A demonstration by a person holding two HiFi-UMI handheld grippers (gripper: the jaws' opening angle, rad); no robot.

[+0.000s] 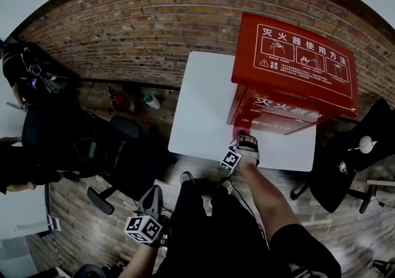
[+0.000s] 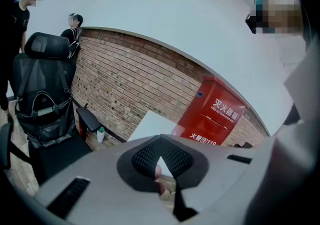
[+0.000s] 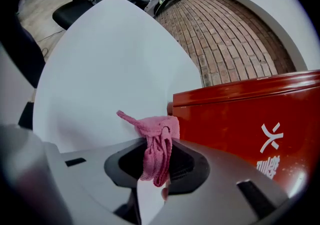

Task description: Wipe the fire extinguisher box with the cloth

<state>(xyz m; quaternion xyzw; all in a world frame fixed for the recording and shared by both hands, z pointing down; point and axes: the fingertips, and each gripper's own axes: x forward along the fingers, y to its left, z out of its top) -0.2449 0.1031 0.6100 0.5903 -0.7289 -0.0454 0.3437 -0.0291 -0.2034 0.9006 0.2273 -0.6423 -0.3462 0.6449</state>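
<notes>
Grey plastic left gripper (image 2: 160, 141) is held low beside the person's legs, well short of the counter. Its black ribbed jaws meet at the tip with nothing between them. It points towards the counter but touches nothing.

Right gripper (image 3: 159, 161) is extended over the near edge of the white rectangular counter (image 3: 110, 59). Its jaws are clamped on a bunched pink fabric cloth (image 3: 157, 146). One tail of the cloth hangs below the jaws and the other projects above them.

The upper end of the cloth sits at the lower front corner of the red metal fire extinguisher box (image 3: 250, 124); whether they touch cannot be confirmed. The box stands on the right part of the counter. Its lid is raised, showing a panel of white instructions.

A brown brick wall (image 1: 123, 17) runs behind the counter. A black office chair (image 1: 117, 147) stands to the counter's left.
</notes>
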